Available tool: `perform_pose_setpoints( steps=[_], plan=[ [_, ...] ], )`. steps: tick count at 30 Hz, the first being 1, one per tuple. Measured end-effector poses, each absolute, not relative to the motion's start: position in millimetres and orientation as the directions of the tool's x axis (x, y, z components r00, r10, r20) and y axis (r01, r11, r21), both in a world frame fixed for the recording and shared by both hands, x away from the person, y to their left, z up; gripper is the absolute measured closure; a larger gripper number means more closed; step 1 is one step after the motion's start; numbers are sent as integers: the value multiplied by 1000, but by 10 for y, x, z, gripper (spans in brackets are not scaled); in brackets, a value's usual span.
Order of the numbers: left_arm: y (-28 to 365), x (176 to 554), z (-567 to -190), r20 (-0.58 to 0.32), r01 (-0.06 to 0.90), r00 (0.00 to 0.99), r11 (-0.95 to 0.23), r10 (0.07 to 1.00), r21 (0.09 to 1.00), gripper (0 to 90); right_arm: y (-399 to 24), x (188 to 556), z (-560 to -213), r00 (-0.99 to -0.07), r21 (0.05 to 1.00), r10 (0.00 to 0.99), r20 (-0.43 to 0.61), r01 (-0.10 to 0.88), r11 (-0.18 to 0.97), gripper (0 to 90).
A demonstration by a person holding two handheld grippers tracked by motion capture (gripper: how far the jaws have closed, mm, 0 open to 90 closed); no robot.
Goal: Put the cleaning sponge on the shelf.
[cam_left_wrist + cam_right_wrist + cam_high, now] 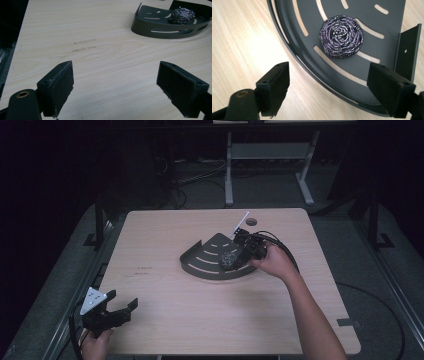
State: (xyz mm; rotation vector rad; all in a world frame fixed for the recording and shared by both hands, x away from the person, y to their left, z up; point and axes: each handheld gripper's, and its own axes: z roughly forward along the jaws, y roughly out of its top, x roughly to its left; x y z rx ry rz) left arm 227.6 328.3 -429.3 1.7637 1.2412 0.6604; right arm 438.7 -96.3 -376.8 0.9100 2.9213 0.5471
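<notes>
scourer: a round ball of steel wool (pixel 341 36), lying flat on the floor of the tray, on its slotted bottom, nearer the straight end wall than the open curved front; seen from the left gripper view (pixel 181 16) it sits toward the far right of the tray
tray: a dark grey quarter-round tray (pixel 200 262) with long curved slots in its floor and a low rim, resting on the table a little right of the middle; the curved rim (pixel 284 37) faces the near side
table: pale wood top (pixel 175 315), bare around the tray apart from faint marks to the left of the tray
right gripper: (pixel 240 251) held by the person's hand (pixel 274 262) at the right end of the tray, above its floor and pointing down at it; in its own view (pixel 329 92) the jaws stand wide apart with nothing between them, one over the table outside the curved rim, the other over the tray floor by the end wall; the scourer lies beyond the tips, untouched
left gripper: (pixel 122 307) well away from the tray, at the near left corner of the table; in its own view (pixel 115 87) the jaws are spread wide over bare wood, holding nothing
white stick: a thin white stick (pixel 242 221) just behind the tray, possibly part of the right gripper; too small to tell
</notes>
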Motion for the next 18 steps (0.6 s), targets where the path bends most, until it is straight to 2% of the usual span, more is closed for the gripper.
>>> perform_pose_setpoints(
  steps=[18],
  plan=[
    [3267, 2278, -4297, -50, 476, 369, -143, 928, 868, 133, -1143, 4198, -3803, -826, 343, 558, 80, 549, 762, 180]
  ],
)
